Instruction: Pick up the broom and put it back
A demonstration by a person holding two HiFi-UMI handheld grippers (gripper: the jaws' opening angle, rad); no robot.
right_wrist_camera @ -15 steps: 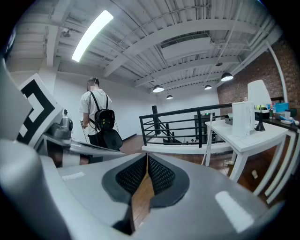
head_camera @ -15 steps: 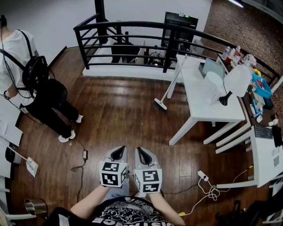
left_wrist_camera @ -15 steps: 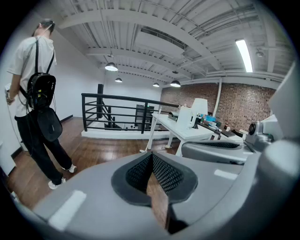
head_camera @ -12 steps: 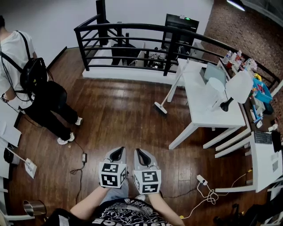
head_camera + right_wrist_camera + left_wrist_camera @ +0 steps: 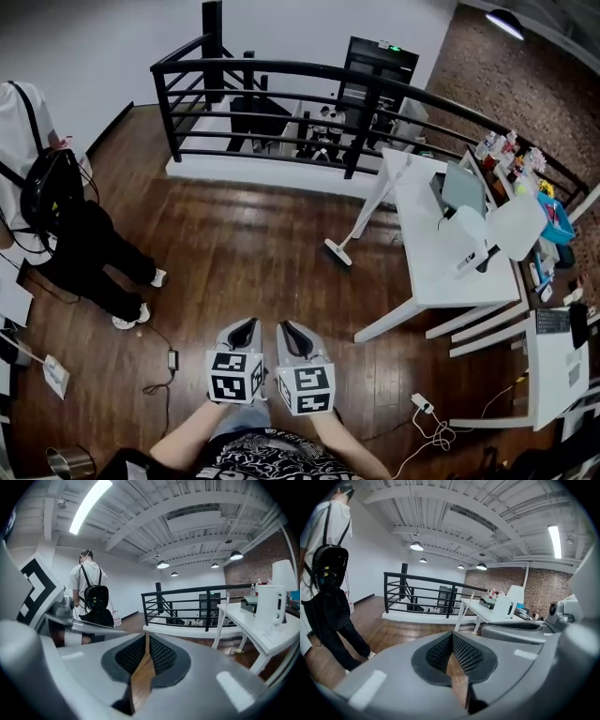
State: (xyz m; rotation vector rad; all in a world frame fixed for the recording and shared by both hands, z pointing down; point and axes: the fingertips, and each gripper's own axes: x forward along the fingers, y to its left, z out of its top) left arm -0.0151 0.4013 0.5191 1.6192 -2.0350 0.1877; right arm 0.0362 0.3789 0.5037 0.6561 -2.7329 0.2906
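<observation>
Now the broom point(image 5: 364, 208), leaning at the table point(image 5: 422, 272) corner, looks slightly nearer than before, unreached; left gripper point(image 5: 246, 324) and right gripper point(image 5: 286, 326) clenched empty.

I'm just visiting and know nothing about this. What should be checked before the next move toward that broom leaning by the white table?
1. Broom located: ok. The broom leans against the white table, with its head on the floor.
2. Grippers free: ok. The left gripper and the right gripper hold nothing.
3. Jaws ready to grab: not ok. Both grippers are shut.
4. Broom within reach: not ok. It stands well ahead across the floor.
5. Way there: ok. The person stands off to the left.
6. Where the broom belongs: cannot tell.
</observation>
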